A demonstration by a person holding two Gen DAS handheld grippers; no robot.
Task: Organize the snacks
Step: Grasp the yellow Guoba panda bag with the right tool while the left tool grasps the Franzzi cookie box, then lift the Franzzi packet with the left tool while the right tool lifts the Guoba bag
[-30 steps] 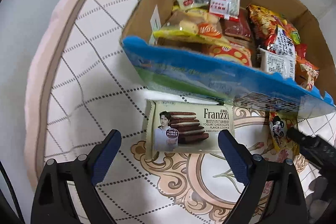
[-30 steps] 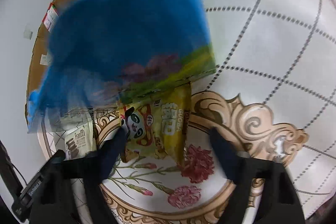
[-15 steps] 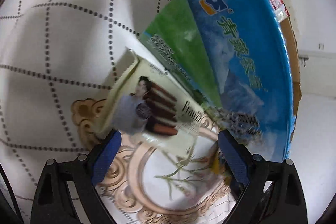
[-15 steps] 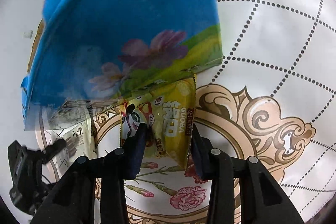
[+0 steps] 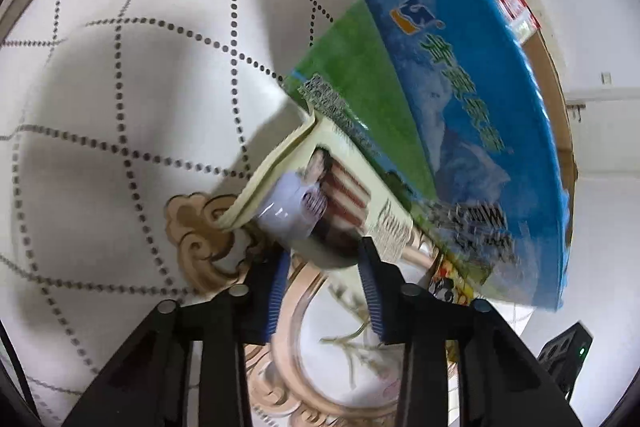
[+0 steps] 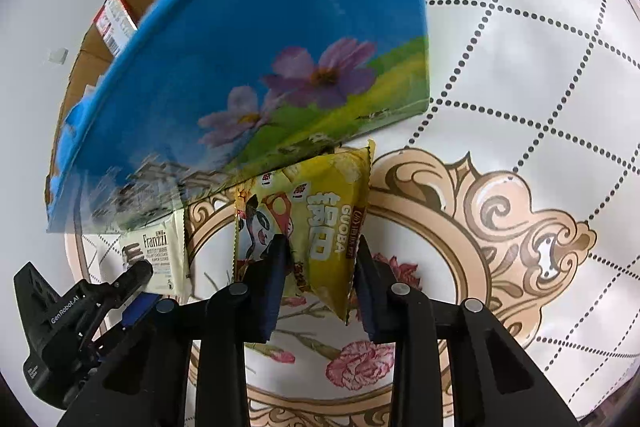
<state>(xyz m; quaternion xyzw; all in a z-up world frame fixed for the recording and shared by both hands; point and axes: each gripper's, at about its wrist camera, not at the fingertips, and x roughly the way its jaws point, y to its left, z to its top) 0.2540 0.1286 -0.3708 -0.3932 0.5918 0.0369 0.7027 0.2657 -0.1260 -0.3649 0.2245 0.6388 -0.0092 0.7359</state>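
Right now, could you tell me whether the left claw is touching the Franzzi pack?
Touching. In the left wrist view, the left claw has just closed and both blue pads press the near end of the Franzzi pack, which is tilted up off the cloth.

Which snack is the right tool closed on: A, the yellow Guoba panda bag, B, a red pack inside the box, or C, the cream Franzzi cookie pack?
A: the right tool pinches the yellow Guoba panda bag between its pads, just below the blue box.
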